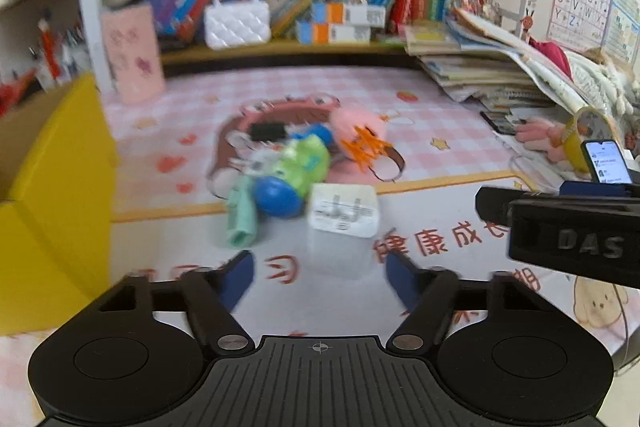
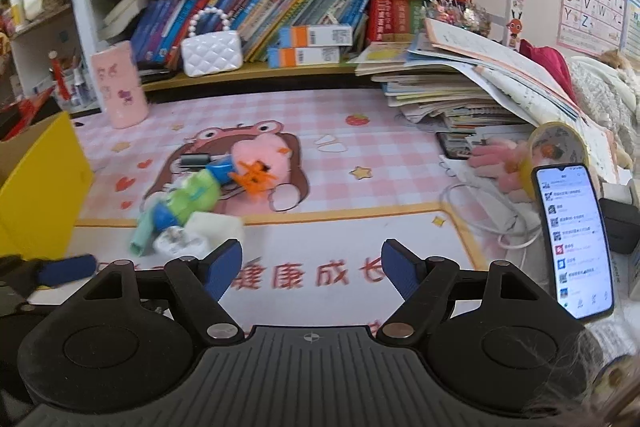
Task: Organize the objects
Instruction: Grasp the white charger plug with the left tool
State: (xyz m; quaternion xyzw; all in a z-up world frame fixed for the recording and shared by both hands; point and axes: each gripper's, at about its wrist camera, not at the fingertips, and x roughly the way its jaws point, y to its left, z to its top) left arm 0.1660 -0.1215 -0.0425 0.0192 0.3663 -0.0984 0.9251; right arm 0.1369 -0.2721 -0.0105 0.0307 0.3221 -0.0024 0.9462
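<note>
Both wrist views look forward and down over the surface (image 1: 420, 99) toward the bookshelf (image 1: 304, 47), sharing the toy pile (image 2: 208, 187).

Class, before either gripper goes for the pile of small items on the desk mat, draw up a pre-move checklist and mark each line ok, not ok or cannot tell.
1. Left gripper open, nothing between its pads: ok.
2. Right gripper open and empty: ok.
3. White charger reachable at the near edge of the pile: ok.
4. Yellow box open to receive items: cannot tell.
5. Phone clear of the right gripper's path: cannot tell.
</note>
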